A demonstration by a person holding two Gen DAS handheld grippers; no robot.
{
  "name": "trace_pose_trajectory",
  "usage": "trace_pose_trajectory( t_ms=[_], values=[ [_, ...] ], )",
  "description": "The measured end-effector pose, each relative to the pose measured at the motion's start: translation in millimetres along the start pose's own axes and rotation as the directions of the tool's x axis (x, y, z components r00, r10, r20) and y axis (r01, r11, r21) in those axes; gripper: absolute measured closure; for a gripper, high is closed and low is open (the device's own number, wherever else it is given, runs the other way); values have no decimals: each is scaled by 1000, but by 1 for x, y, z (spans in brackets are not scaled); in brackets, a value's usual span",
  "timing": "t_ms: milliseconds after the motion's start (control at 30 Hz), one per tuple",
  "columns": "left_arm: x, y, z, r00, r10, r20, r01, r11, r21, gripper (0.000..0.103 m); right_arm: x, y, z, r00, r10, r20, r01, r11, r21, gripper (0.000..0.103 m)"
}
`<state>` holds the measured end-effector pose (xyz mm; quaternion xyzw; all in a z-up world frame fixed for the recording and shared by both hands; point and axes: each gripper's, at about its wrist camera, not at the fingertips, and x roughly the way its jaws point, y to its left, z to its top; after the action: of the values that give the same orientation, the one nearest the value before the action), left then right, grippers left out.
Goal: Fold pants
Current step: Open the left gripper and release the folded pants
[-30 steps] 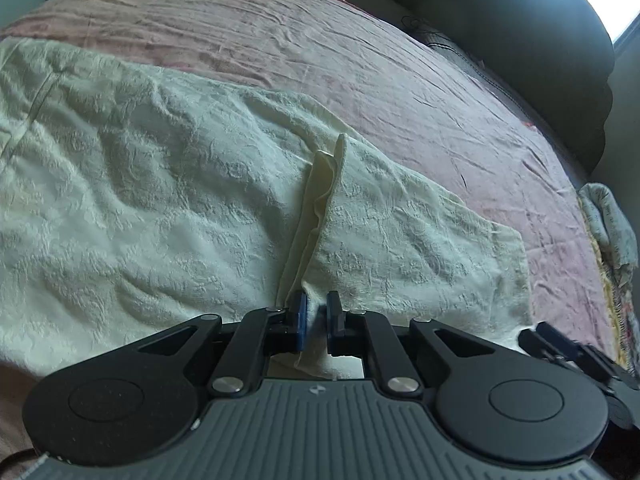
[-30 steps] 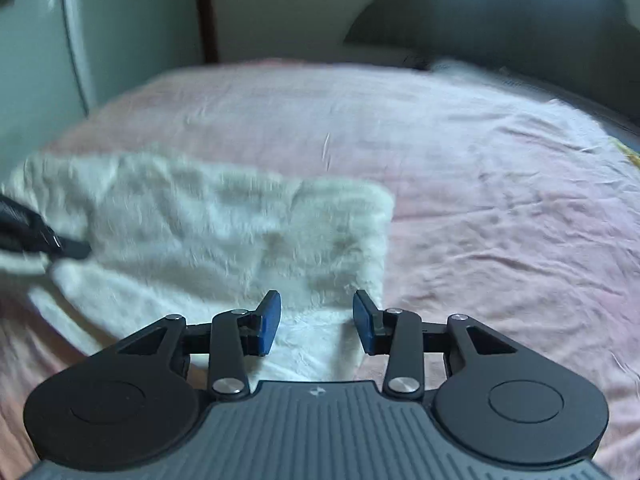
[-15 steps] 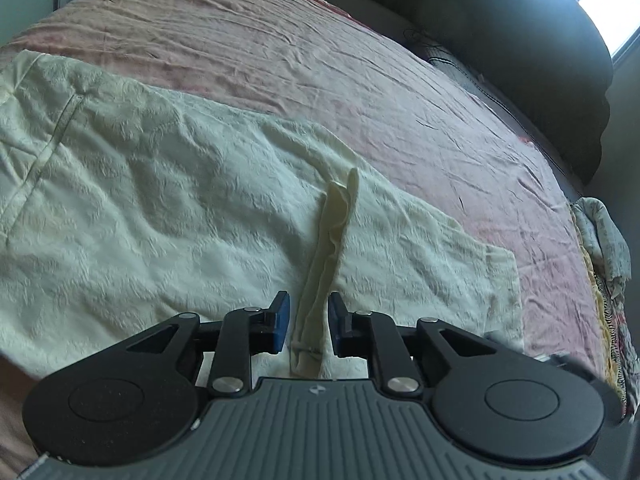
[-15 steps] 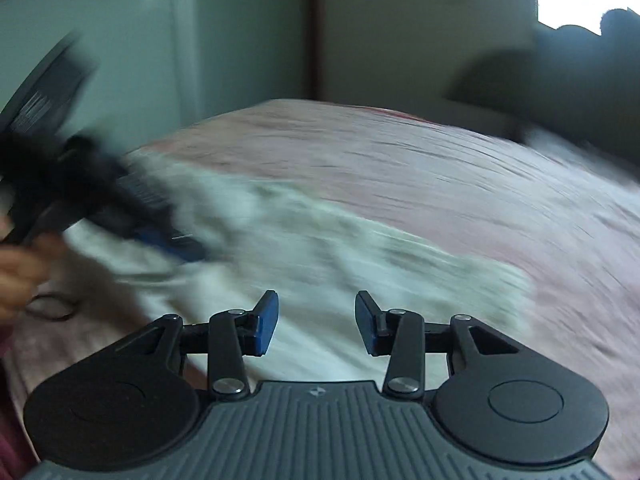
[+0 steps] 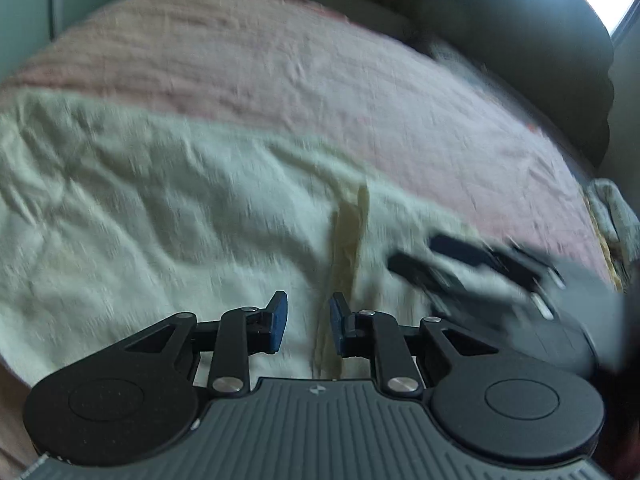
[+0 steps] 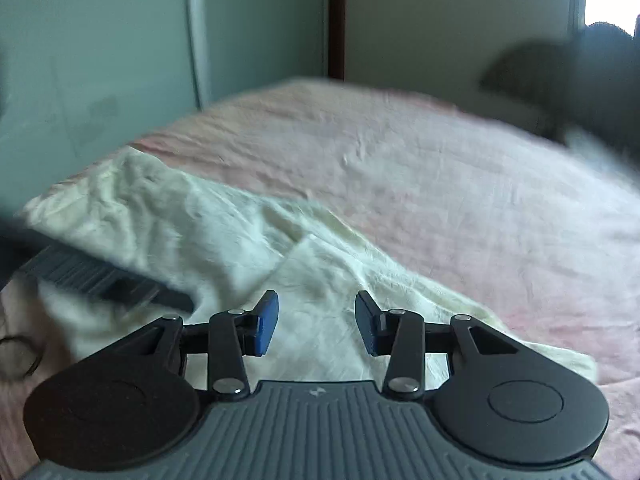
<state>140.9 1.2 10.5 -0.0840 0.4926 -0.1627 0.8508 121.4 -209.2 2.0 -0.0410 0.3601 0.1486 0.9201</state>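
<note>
Cream textured pants lie spread on the pink bedsheet. A yellowish fold ridge runs up from my left gripper, whose jaws are opening; the ridge passes between them near the right pad, and the pads do not press it. In this view my right gripper is a blur just to the right, over the pant leg. In the right wrist view my right gripper stands open above the pants with nothing between its fingers. The left gripper shows blurred at the left.
A dark headboard or cushion bounds the far side of the bed. A patterned cloth hangs at the right edge. A pale green wall stands beyond the bed. A thin dark loop lies near the front left.
The left jaws were shut on the raised fold and have let it go; the fold has sunk flatter. The right gripper has swept left from the leg end toward the left gripper.
</note>
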Motion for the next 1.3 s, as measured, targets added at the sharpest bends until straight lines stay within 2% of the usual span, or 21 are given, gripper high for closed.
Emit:
trace_pose_trajectory(
  t_ms=[67,167,233,300,400,433,533,667,800,900,967,1100,1167,1233,1267,1300],
  values=[
    [5,-2,-8,999,25,-23,-24,999,26,76,27,-2,4,998,-10,-66,9,1000,-16,62],
    [-3,-1,-13,999,45,7,-46,997,57,75,33,1,9,998,-29,-64,29,1000,1,61],
    [-13,3,-12,995,79,60,-83,994,69,61,17,7,6,999,-34,-12,34,999,-21,61],
    [-21,8,-11,986,133,105,-141,987,72,53,6,13,-1,1000,-15,-5,15,1000,-16,61],
    [-26,16,-13,973,191,128,-201,977,75,51,5,24,-16,999,26,-39,-27,999,-21,61],
    [-26,19,-14,971,204,121,-213,974,70,51,11,29,-22,998,14,-64,-16,999,-46,60],
    [-31,28,-17,969,219,117,-227,972,64,49,7,32,-25,999,-11,-40,11,1000,-8,57],
    [-39,33,-20,948,274,161,-289,954,81,41,-12,39,-27,1000,-5,23,4,1000,20,57],
    [-42,41,-21,941,294,165,-310,947,82,38,2,45,-36,999,-8,-34,9,1000,11,57],
    [-45,48,-24,939,301,165,-318,944,84,37,-2,44,-33,1000,-25,-18,26,998,49,57],
    [-47,54,-25,934,315,169,-331,940,79,37,-8,52,-29,999,-44,17,43,999,28,57],
    [-57,72,-26,926,330,181,-344,937,52,36,-17,83,-19,997,-24,79,28,998,-48,57],
    [-65,86,-26,912,356,204,-369,929,25,34,-18,104,-15,995,11,100,-1,995,-101,57],
    [-67,101,-24,889,410,204,-420,908,5,32,-19,129,-12,992,52,113,-32,985,-172,57],
    [-66,109,-24,884,428,189,-437,900,7,32,-17,141,-10,991,69,116,-43,977,-210,57],
    [-62,116,-24,889,425,171,-436,900,31,29,-16,153,-10,990,85,117,-54,968,-245,57]
  ],
)
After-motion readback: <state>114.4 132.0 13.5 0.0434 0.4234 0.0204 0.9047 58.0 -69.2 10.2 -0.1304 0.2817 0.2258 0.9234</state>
